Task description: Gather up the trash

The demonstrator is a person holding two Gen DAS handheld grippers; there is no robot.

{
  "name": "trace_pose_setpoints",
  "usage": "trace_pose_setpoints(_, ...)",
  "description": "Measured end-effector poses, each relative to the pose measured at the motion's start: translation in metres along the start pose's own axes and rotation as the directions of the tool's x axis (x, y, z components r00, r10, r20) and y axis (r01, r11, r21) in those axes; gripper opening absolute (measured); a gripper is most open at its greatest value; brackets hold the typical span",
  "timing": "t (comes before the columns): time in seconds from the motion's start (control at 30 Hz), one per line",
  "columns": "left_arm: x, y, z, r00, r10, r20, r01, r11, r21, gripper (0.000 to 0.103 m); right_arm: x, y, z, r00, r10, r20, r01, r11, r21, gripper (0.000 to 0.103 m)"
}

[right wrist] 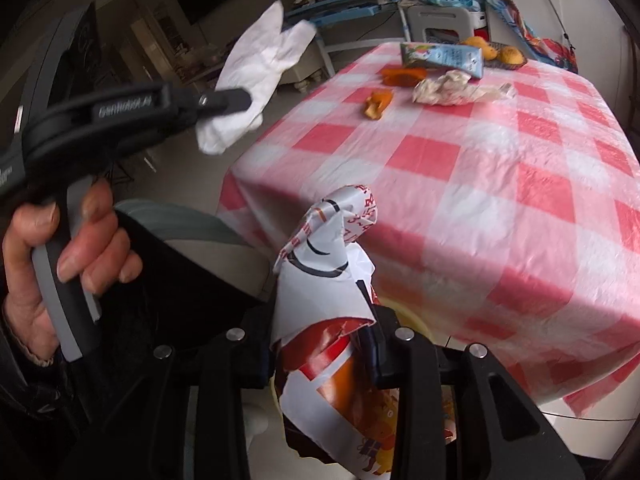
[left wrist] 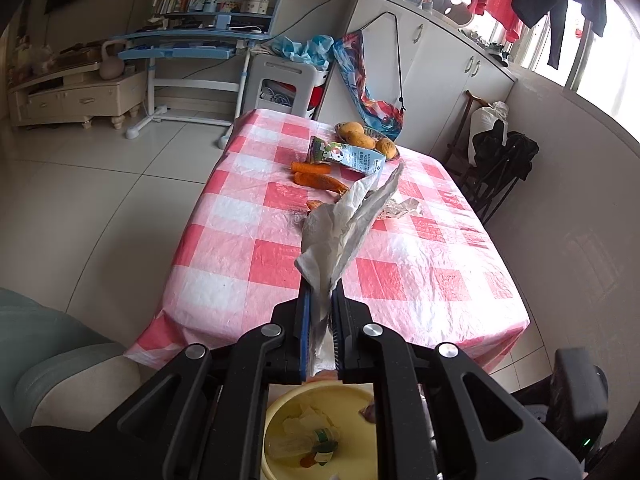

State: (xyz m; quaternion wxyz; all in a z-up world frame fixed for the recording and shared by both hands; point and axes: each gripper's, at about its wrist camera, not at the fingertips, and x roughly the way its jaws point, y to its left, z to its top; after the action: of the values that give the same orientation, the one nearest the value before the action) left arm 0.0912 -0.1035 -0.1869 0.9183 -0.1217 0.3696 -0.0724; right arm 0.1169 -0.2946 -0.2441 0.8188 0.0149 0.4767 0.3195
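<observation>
Left tongs [left wrist: 320,308] clamp tissue [left wrist: 340,232] | right tongs [right wrist: 320,344] clamp wrapper [right wrist: 324,280] | yellow bin [left wrist: 320,432] below

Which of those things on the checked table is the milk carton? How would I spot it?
Look to the far end of the table, by the mangoes. The carton lies on its side just behind the carrots. It is the only printed blue-and-green box there.

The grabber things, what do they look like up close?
Both are black plastic with round silver bolts. The left gripper has a blue strip lining one of its jaws. Seen from the right wrist camera, it has pale raised lettering along its side and a grey pistol handle, held by a bare hand. The right gripper looks alike.
</observation>
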Motion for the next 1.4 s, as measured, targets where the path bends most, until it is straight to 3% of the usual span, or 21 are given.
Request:
trace_pose_setpoints(0.13, -0.008, 0.0, -0.006, 1.0, 0.0, 0.005, 0.0, 1.0, 0.006, 0.008, 0.029, 0.028, -0.019, 0.991, -0.017, -0.135, 0.006, 0.997, -0.08, 0.036)
trace_pose_setpoints(0.27, -0.011, 0.0, -0.012, 1.0, 0.002, -0.005, -0.002, 1.0, 0.014, 0.008, 0.051, 0.028, -0.024, 0.974, -0.071, -0.216, 0.056, 0.996, -0.073, 0.058)
trace_pose_setpoints(0.37, -0.008, -0.005, -0.018, 0.999, 0.002, -0.033, 0.0, 0.999, 0.036, 0.008, 0.043, 0.016, -0.016, 0.983, -0.09, -0.158, 0.091, 0.996, 0.001, 0.063)
trace_pose_setpoints(0.47, 0.0, -0.018, -0.029, 0.996, 0.008, -0.088, 0.0, 0.995, 0.097, 0.008, 0.014, -0.001, -0.008, 0.991, -0.132, -0.001, 0.131, 0.985, 0.111, 0.076)
trace_pose_setpoints(0.53, 0.009, -0.032, -0.041, 0.988, 0.018, -0.151, 0.008, 0.986, 0.166, 0.008, -0.006, -0.013, -0.005, 0.98, -0.175, 0.1, 0.153, 0.97, 0.189, 0.08)
trace_pose_setpoints(0.63, 0.025, -0.055, -0.067, 0.964, 0.068, -0.257, 0.019, 0.947, 0.322, 0.008, -0.03, -0.03, -0.003, 0.945, -0.246, 0.216, 0.177, 0.939, 0.295, 0.082)
trace_pose_setpoints(0.77, 0.045, -0.086, -0.11, 0.909, 0.164, -0.384, 0.071, 0.845, 0.529, 0.009, -0.047, -0.047, -0.005, 0.912, -0.289, 0.291, 0.16, 0.904, 0.396, 0.083)
trace_pose_setpoints(0.87, 0.051, -0.099, -0.133, 0.885, 0.25, -0.392, 0.064, 0.77, 0.635, 0.026, -0.049, -0.055, -0.005, 0.907, -0.296, 0.299, 0.153, 0.894, 0.422, 0.083)
trace_pose_setpoints(0.93, 0.05, -0.101, -0.135, 0.888, 0.281, -0.363, 0.034, 0.748, 0.663, 0.052, -0.05, -0.06, -0.006, 0.908, -0.296, 0.295, 0.151, 0.892, 0.426, 0.083)
trace_pose_setpoints(1.1, 0.045, -0.093, -0.118, 0.903, 0.267, -0.338, -0.008, 0.796, 0.605, 0.068, -0.059, -0.059, -0.019, 0.91, -0.299, 0.289, 0.159, 0.892, 0.423, 0.085)
trace_pose_setpoints(1.23, 0.044, -0.089, -0.111, 0.907, 0.238, -0.347, 0.001, 0.823, 0.568, 0.071, -0.056, -0.058, -0.021, 0.909, -0.307, 0.282, 0.17, 0.89, 0.423, 0.085)
trace_pose_setpoints(1.4, 0.037, -0.082, -0.096, 0.931, 0.2, -0.306, -0.021, 0.864, 0.502, 0.074, -0.058, -0.059, -0.023, 0.902, -0.32, 0.288, 0.177, 0.886, 0.429, 0.086)
